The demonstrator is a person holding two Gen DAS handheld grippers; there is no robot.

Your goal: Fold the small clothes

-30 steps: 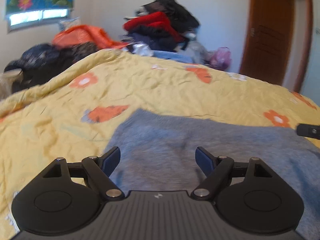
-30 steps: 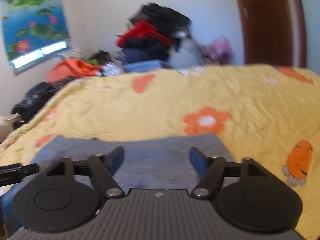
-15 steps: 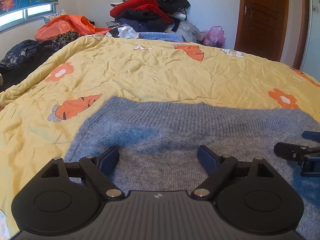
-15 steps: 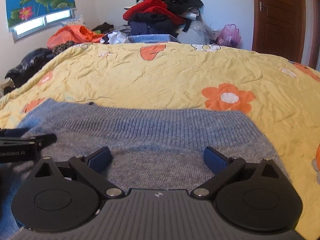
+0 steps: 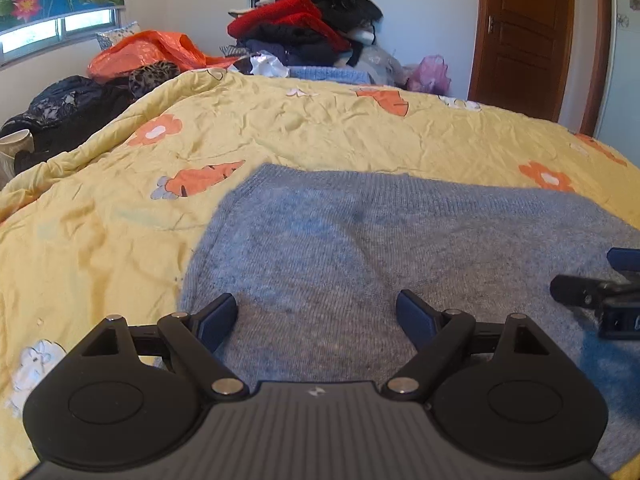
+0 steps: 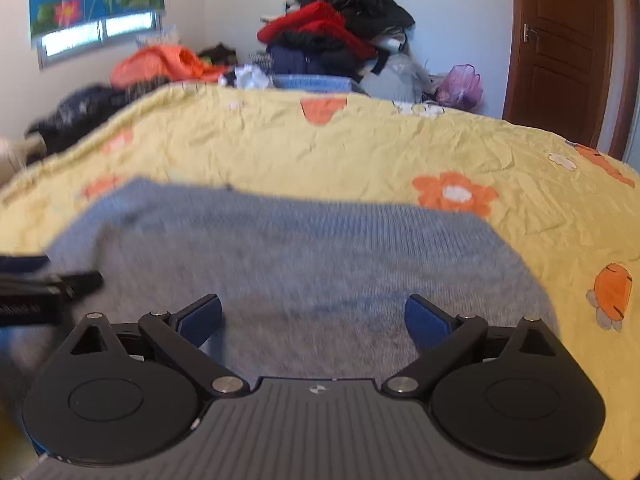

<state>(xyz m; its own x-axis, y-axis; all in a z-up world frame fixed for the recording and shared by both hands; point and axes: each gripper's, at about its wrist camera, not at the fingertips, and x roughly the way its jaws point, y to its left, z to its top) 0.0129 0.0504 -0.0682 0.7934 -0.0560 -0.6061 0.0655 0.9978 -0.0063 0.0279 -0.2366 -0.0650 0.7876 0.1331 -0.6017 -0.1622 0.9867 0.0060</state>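
Claws: left claw (image 5: 318, 318) and right claw (image 6: 314, 318) both gape, empty.
Sweater (image 5: 360, 248): soft, floppy; we'd pinch its near edge, just below each claw.

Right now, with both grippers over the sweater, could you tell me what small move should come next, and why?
Probably lower both grippers onto the near edge and close. The left gripper and right gripper are open above the flat grey sweater, gripping nothing, so no fold can begin.
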